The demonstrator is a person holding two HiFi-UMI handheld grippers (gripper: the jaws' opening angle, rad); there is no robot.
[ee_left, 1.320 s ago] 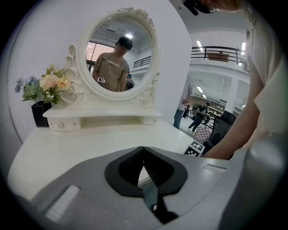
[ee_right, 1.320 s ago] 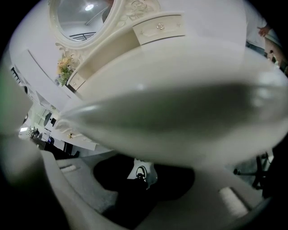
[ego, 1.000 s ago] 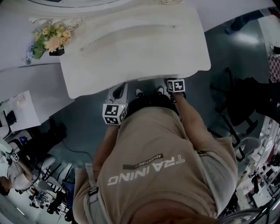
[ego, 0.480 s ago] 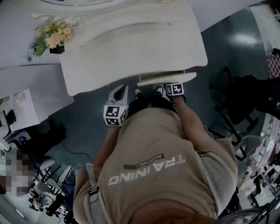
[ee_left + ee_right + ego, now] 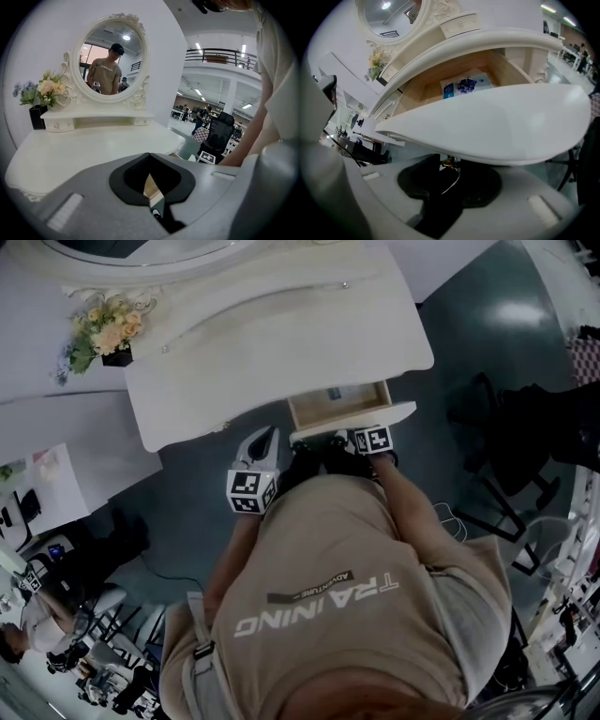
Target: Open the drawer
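my right gripper [image 5: 451, 174] clamped on the handle [image 5: 449, 162] of the open drawer [image 5: 487, 122]; my left gripper [image 5: 151, 187] closed, empty.

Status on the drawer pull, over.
Right gripper shut on knob under the drawer front. Left gripper shut, empty, off to the side. Drawer partly out, card inside. Nothing seen in the way.

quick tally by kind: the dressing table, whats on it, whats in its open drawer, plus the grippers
dressing table: 1
mirror: 1
vase of flowers: 1
open drawer: 1
booklet: 1
left hand-held gripper, right hand-held gripper: 2
total: 7
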